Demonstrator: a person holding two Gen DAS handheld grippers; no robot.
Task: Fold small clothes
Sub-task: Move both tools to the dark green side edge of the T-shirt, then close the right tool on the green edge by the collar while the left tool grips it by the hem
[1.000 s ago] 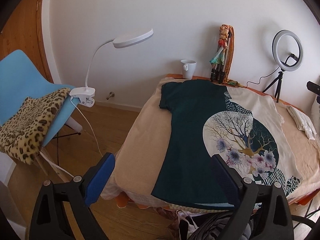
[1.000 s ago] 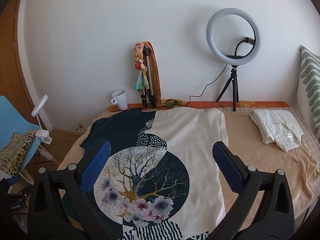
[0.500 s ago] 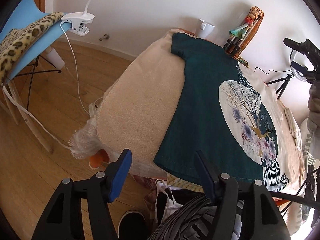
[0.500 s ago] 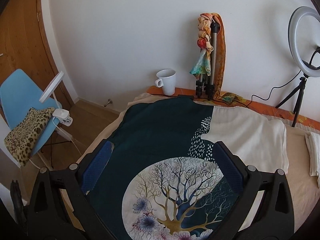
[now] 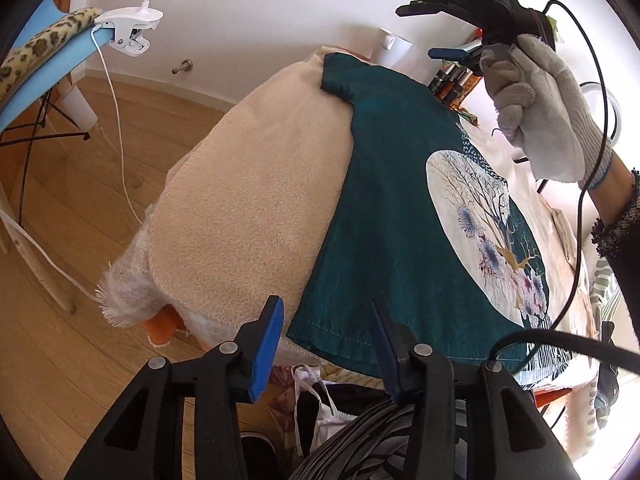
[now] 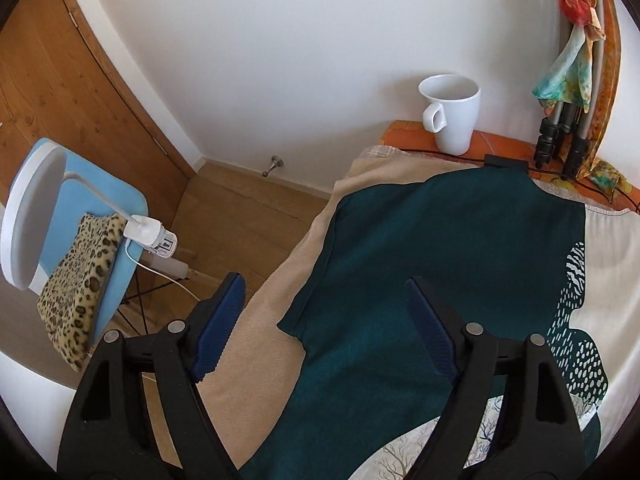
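A T-shirt (image 5: pixel 384 216), dark teal on one side and cream on the other with a tree print, lies flat on a beige towel (image 5: pixel 248 200). My left gripper (image 5: pixel 326 320) hovers at the shirt's near hem corner. Its jaws are closing with the corner between them, and the pads are off the cloth. My right gripper (image 6: pixel 324 292) hangs over the teal sleeve (image 6: pixel 308 312). Its jaws are wide, closing a little, and hold nothing. In the left wrist view the right gripper (image 5: pixel 424 28) shows high above the shirt in a gloved hand (image 5: pixel 540 96).
A white mug (image 6: pixel 452 116) and a folded tripod with a scarf (image 6: pixel 568 120) stand at the far edge by the wall. A blue chair (image 6: pixel 120 200) with a leopard cloth and a clip lamp (image 6: pixel 148 232) stands left on the wooden floor. Bags (image 5: pixel 320 396) lie below the near edge.
My left gripper dropped toward the hem corner and its jaws narrowed. My right gripper swung left from the print to the teal sleeve, and its gloved hand came into the left wrist view.
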